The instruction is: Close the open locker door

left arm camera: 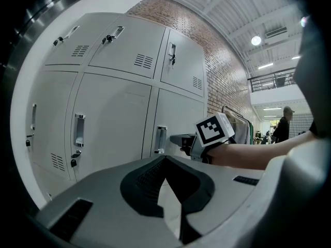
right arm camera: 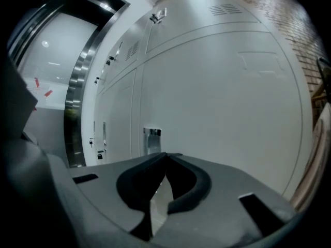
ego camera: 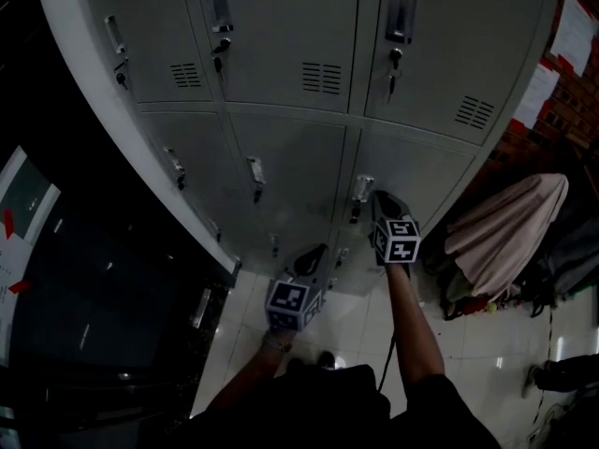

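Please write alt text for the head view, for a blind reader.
Seen from above, a person holds two tongs at a wall of grey lockers. The right tongs point near a door handle; the left tongs are lower in the picture.

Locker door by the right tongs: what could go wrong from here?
1. The shut right tongs point at the smooth locker door; they may slide sideways on it.
2. They are beside the handle and could bump it.
3. Latching is not visible; the door might swing back.
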Motion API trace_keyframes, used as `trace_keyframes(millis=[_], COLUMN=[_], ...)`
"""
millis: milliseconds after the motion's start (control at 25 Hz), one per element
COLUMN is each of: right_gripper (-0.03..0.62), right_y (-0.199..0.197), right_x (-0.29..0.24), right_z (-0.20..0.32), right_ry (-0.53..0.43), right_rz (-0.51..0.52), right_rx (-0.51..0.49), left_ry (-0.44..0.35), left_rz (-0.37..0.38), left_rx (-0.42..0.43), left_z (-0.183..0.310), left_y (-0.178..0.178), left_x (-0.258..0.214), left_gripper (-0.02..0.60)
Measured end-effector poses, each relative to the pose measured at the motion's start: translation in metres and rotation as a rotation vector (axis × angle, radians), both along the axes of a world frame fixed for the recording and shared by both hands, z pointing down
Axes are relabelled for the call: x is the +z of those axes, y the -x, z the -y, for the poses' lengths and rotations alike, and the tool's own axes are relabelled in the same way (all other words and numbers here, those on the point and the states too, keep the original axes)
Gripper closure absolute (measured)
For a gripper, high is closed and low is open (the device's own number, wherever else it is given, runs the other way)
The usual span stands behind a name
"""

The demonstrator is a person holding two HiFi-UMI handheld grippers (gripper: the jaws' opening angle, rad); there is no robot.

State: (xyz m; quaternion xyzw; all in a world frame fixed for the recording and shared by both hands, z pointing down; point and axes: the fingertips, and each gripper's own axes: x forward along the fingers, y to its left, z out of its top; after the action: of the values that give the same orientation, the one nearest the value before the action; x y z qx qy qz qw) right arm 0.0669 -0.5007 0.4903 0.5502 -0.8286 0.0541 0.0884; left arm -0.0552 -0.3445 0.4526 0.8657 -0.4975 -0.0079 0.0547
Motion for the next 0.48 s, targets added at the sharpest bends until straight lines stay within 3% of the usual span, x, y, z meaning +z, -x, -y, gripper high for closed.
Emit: trace_keyframes(millis=[200, 480], right_gripper=[0.589, 0.589], right_y=[0.006, 0.037], right_x=[-0.017, -0.009], right_z=[-0.051, -0.181], right_ry=[-0.009, 0.012], right_rz=[0.082, 0.168], right_rx=[-0.010, 0.023], left_ry=[0.018, 0.034], left_rz=[-0.004, -0.007], left_rx=[0.004, 0.114], left_z=[-0.014, -0.068], left_y=[-0.004, -0.014], left_x=[0.003, 0.018], left_gripper=[0.581, 0.581])
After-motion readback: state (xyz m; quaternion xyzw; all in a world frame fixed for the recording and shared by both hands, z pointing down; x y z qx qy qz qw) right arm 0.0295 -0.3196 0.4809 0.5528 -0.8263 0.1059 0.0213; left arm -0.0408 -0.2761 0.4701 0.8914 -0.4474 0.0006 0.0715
